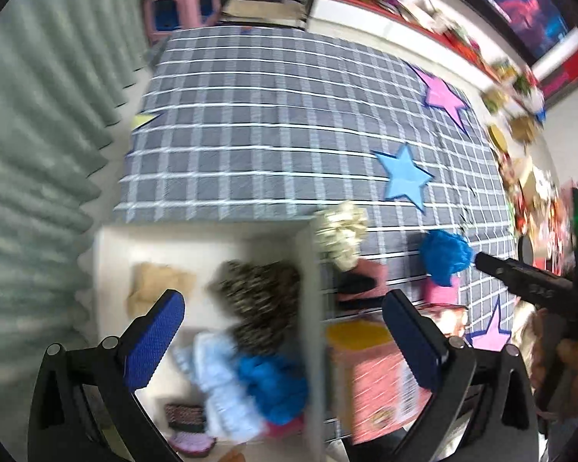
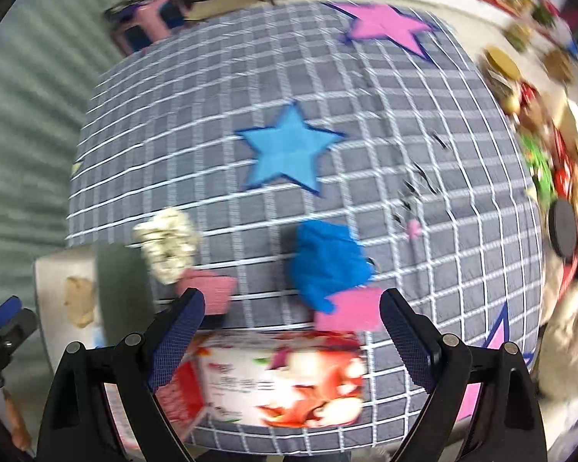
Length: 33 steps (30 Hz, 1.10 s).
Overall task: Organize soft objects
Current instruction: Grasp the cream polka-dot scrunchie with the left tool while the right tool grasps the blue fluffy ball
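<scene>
Since both the left gripper [image 1: 285,340] and right gripper [image 2: 293,340] were spread empty, the squashy blue scrunchie [image 2: 327,263] beside the white bin [image 1: 111,269] could've been pinched anywhere.

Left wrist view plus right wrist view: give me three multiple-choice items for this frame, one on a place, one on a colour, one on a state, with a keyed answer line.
1. Where does the leopard-print scrunchie lie?
A. inside the white bin
B. on the blue star
C. on the pink box

2. What colour is the star patch nearest the middle of the checked cloth?
A. yellow
B. blue
C. green

3. How does the right tool stand?
A. shut on a scrunchie
B. shut and empty
C. open, nothing gripped

Answers: 1 A, it sits within the bin's walls; 2 B, the central star is blue; 3 C, its pads stand wide apart, pressing on nothing.
</scene>
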Available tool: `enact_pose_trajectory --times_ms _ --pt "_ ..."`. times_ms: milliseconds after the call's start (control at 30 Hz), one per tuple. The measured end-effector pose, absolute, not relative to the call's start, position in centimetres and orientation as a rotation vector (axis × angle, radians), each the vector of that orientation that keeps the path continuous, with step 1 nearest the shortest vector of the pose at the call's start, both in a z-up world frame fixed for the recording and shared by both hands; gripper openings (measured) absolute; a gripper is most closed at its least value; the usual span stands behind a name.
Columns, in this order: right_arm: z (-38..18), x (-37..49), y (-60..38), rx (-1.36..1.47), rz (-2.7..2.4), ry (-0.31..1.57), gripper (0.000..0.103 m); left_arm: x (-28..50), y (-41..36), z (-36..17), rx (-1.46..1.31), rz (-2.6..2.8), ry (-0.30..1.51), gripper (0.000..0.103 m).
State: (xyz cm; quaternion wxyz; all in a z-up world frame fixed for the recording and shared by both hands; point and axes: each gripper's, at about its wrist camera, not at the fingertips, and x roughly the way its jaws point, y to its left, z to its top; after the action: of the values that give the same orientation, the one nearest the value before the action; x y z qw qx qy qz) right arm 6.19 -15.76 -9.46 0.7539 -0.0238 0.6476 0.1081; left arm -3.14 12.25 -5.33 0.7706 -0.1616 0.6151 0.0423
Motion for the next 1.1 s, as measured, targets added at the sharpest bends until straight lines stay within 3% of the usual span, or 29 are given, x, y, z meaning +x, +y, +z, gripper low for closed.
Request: enact_pose_trajectory --times_ms 300,567,600,633,667,700,900,1000,1033,1067,1100 --pt "-13.5 7.5 -17.3 -0.026 0.241 1.479 0.093 7.7 4.4 -11.6 -0.157 0.052 1.541 0.103" --pt "-17.8 9.5 -16.2 -0.087 0.313 1.518 0.093 11.2 1.9 -18.7 -0.020 0.143 1.736 0.103" --pt "-18.3 9.8 -16.3 -0.080 0.320 1.529 0.086 11.3 1.9 -19.4 -0.020 0.157 1.757 0.103" --pt "-18.7 10.0 -16.5 -0.070 0.329 1.541 0.058 11.3 2.0 -20.1 -0.027 0.168 1.780 0.103" --pt "-19.2 10.2 -16.7 -0.065 0.335 1.560 0.041 11.4 2.0 -20.6 -0.029 0.172 1.792 0.102" --pt "-19.6 10.5 -17.1 -0.058 0.329 1.582 0.031 11.5 2.0 -21.0 -0.023 0.174 1.801 0.101" --pt "-17.6 10.9 -20.3 0.049 0.361 1.545 0.029 11.8 1.5 -23.2 0.003 0.194 1.868 0.095" --pt "-15.6 11.0 -22.1 0.110 0.367 1.510 0.029 12.1 1.5 -24.0 -0.018 0.185 1.883 0.082" --pt "-15.1 11.0 -22.5 0.125 0.368 1.500 0.029 12.2 1.5 -23.9 -0.054 0.159 1.877 0.068" --pt "-14.5 11.0 -23.1 0.142 0.366 1.487 0.029 12.2 0.9 -24.0 -0.093 0.122 1.872 0.042" --pt "-14.0 11.1 -23.3 0.154 0.363 1.479 0.029 12.3 0.7 -23.8 -0.114 0.096 1.867 0.031"
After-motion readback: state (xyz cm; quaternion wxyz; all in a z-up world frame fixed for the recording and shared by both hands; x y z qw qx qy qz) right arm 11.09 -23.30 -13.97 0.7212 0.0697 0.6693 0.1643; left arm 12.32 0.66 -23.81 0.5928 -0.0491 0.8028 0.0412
